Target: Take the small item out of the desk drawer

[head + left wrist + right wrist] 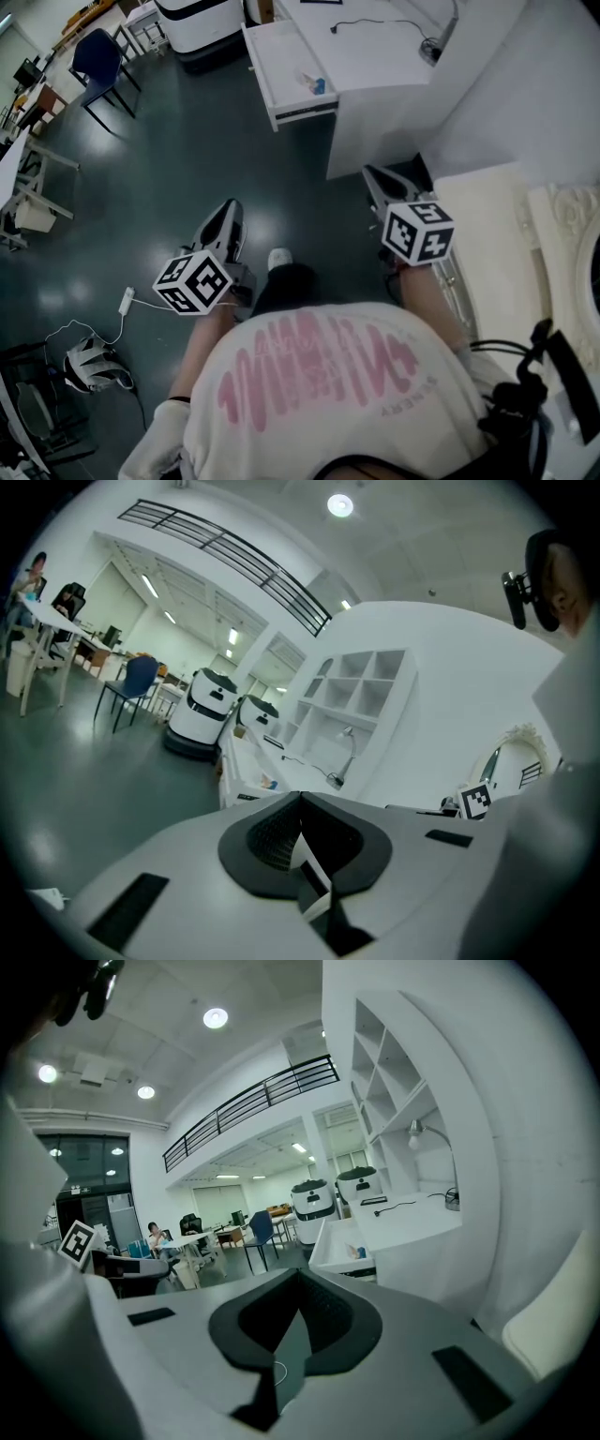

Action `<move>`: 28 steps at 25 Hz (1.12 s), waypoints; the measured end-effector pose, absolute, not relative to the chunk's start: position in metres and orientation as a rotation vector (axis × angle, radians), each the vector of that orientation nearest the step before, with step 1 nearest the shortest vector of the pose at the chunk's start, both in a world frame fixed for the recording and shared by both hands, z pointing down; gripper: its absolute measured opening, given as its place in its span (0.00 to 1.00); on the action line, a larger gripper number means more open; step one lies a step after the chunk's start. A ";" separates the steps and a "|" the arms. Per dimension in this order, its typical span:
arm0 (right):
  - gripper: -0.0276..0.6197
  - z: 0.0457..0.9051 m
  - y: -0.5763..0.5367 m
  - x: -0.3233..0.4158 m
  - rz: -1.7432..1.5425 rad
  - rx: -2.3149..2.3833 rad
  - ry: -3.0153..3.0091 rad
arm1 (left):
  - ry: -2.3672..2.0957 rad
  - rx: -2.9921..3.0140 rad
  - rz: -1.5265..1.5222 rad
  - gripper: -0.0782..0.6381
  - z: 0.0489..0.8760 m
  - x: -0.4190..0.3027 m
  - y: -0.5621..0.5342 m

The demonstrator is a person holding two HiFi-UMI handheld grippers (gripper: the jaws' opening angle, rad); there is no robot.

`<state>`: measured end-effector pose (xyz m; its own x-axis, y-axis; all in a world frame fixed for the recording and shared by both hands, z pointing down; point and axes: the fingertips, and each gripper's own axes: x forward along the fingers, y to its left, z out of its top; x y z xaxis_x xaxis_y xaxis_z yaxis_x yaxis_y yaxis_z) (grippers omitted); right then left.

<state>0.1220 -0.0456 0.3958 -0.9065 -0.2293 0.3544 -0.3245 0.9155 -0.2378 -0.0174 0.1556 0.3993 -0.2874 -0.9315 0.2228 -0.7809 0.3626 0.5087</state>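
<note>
The white desk (384, 56) stands ahead with its drawer (265, 86) pulled open toward the floor. A small blue and white item (315, 84) lies in the drawer near the desk front; it also shows as a speck, the item (359, 1252), in the right gripper view and the item (269, 783) in the left gripper view. My left gripper (228, 208) hovers over the dark floor well short of the drawer, jaws together and empty. My right gripper (378, 178) is beside the desk's near corner, jaws also together with nothing in them.
A black cable (375, 25) and a lamp base (431, 49) lie on the desk top. White machines (199, 21) and a blue chair (98, 58) stand beyond the drawer. A headset (91, 366) and power strip (127, 300) lie on the floor at left. A cream cabinet (553, 253) is at right.
</note>
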 end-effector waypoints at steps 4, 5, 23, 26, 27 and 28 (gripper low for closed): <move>0.07 0.410 -0.070 0.099 0.426 0.423 -2.728 | -2.123 1.530 -0.391 0.15 0.406 -0.042 0.123; 0.07 0.413 -0.078 0.091 0.432 0.433 -2.722 | -2.116 1.540 -0.378 0.15 0.409 -0.052 0.113; 0.07 0.389 -0.244 -0.032 0.519 0.780 -2.657 | -1.850 1.793 -0.241 0.15 0.399 -0.232 -0.126; 0.07 0.388 -0.264 -0.053 0.532 0.831 -2.654 | -1.805 1.835 -0.217 0.15 0.397 -0.253 -0.155; 0.07 0.387 -0.270 -0.060 0.537 0.846 -2.656 | -1.786 1.850 -0.206 0.15 0.397 -0.259 -0.165; 0.07 0.386 -0.275 -0.067 0.541 0.859 -2.659 | -1.765 1.864 -0.196 0.15 0.397 -0.264 -0.173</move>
